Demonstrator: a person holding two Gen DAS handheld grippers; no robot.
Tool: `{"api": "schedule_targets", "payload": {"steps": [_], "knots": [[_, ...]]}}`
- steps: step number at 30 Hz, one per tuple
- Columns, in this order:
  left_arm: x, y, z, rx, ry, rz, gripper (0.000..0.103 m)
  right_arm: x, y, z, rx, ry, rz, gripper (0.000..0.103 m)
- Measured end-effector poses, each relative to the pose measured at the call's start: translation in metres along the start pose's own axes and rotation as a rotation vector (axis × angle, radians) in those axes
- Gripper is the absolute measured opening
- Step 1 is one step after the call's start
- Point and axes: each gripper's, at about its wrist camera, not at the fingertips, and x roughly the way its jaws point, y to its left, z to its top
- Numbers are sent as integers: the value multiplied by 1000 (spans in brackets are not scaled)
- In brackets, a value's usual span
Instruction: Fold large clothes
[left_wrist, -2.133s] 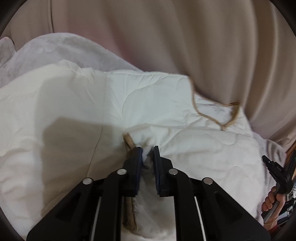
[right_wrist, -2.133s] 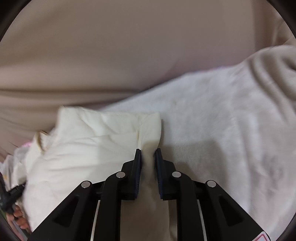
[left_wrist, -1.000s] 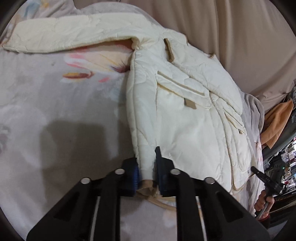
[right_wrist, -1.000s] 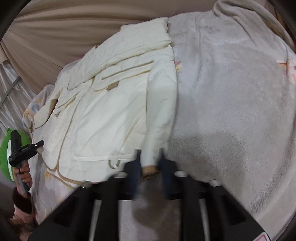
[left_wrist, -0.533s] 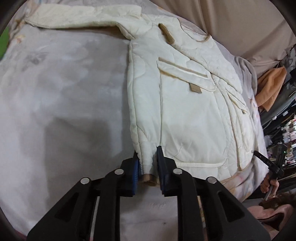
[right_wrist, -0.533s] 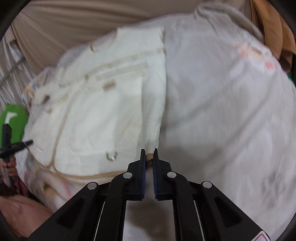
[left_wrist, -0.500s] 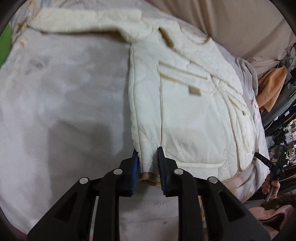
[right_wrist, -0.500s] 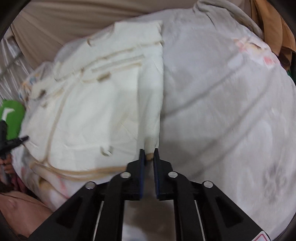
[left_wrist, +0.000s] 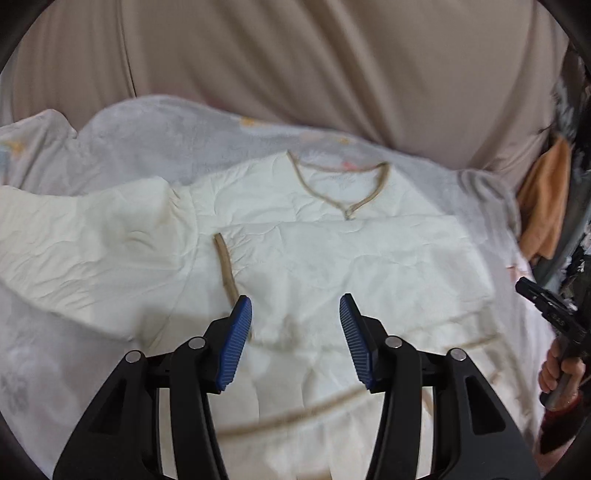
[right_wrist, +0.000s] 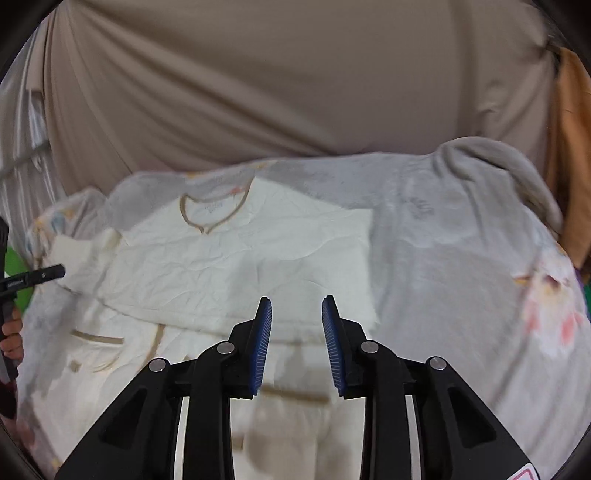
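Jacket fabric lies under both tools: the left gripper (left_wrist: 295, 317) hangs with its jaws spread wide, holding nothing, above a cream quilted jacket (left_wrist: 332, 266), and the right gripper (right_wrist: 296, 317) is likewise parted and empty over the same garment's right edge. The jacket rests flat on a pale grey blanket (right_wrist: 461, 266), one sleeve (left_wrist: 85, 240) stretched out to the left, the other apparently laid across the chest below the tan-trimmed neckline (left_wrist: 343, 192). Soft, padded and bulky, it will probably sag and spring back, so firm pinches on the tan-bound hem (left_wrist: 295, 421) or the outstretched sleeve's cuff look best.
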Motion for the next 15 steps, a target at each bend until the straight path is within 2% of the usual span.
{"api": "schedule_targets", "payload": {"steps": [4, 6, 9, 11, 13, 15], "knots": [[57, 24, -10, -54, 91, 57, 44, 73, -23, -4, 8, 121, -64, 22], [64, 40, -18, -67, 95, 53, 43, 93, -40, -16, 42, 175, -100, 17], [51, 56, -26, -84, 85, 22, 41, 95, -58, -29, 89, 182, -55, 12], [26, 75, -31, -151, 61, -14, 41, 93, -55, -30, 72, 179, -79, 11], [-2, 100, -32, -242, 1, -28, 42, 90, -46, -31, 31, 156, -126, 14], [-35, 139, -31, -343, -67, 6, 59, 84, -37, -34, -19, 124, -138, 18]]}}
